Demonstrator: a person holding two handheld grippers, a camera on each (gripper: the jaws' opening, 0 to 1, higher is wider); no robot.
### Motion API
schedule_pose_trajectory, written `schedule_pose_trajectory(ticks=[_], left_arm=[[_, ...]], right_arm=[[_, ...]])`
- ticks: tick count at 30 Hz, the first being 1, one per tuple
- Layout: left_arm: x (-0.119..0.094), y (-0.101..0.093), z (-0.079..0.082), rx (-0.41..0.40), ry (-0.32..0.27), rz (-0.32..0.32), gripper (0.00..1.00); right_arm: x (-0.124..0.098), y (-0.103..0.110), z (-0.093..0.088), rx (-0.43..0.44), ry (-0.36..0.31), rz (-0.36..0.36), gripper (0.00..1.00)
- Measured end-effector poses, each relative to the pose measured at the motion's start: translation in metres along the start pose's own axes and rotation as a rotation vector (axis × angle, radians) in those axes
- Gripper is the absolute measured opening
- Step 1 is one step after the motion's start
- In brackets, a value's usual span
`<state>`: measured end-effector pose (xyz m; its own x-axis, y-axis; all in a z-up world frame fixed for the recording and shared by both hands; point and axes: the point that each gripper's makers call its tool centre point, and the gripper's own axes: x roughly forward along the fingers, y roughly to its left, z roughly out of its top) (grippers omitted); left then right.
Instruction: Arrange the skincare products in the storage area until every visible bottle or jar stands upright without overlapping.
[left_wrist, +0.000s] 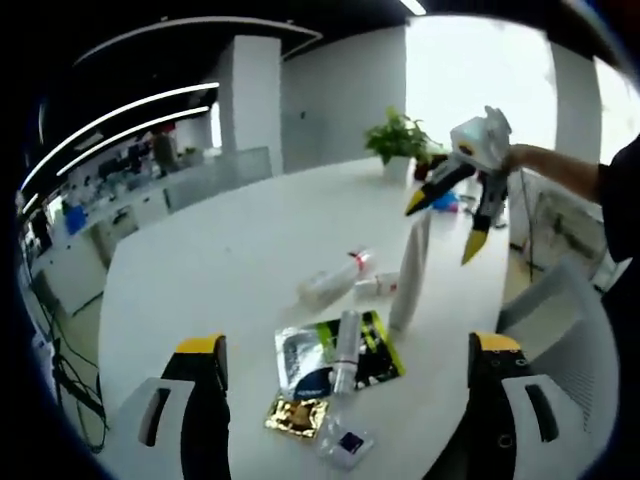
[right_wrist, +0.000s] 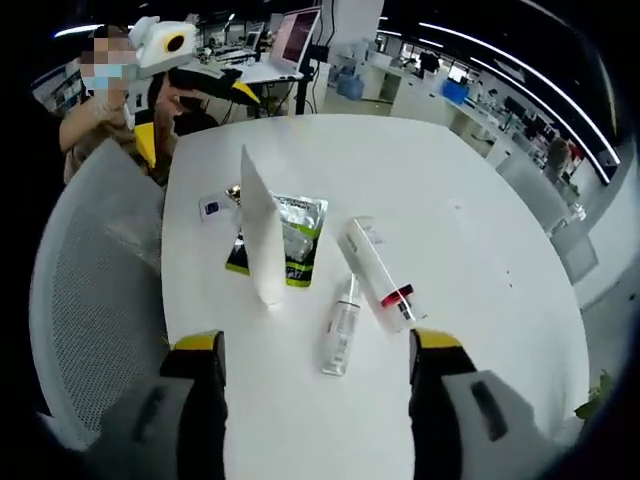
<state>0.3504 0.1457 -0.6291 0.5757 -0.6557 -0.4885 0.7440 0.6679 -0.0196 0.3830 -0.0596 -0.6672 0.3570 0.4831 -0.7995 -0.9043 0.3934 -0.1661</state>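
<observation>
1. Left gripper view: left gripper (left_wrist: 345, 400) hangs with jaws apart and empty over the white surface (left_wrist: 200, 290). The tall white tube (left_wrist: 408, 275) stands upright; a slim bottle (left_wrist: 346, 352) lies across sachets (left_wrist: 340, 360). No label writing is legible.
2. Right gripper view: right gripper (right_wrist: 317, 390), jaws apart, faces a lying spray bottle (right_wrist: 343, 325) and a red-capped tube (right_wrist: 378, 272). Best to grip the spray bottle mid-body and stand it clear of its neighbours.

Table (right_wrist: 480, 250): smooth white top, slight sheen. Tall white tube (right_wrist: 259, 235): matt plastic. Lying bottle (right_wrist: 342, 330): clear, glossy plastic. White tube with red cap (right_wrist: 378, 272): smooth plastic. Sachets (left_wrist: 340, 352): glossy foil or film; one small packet (left_wrist: 298, 415) shiny gold. Chair back (right_wrist: 95, 300): grey mesh fabric.
</observation>
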Motion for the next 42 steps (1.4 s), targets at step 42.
schedule_pose_trajectory(ticks=[42], left_arm=[[-0.003, 0.004, -0.008, -0.057, -0.013, -0.015, 0.97]], right_arm=[[0.102, -0.083, -0.014, -0.223, 0.276, 0.053, 0.46]])
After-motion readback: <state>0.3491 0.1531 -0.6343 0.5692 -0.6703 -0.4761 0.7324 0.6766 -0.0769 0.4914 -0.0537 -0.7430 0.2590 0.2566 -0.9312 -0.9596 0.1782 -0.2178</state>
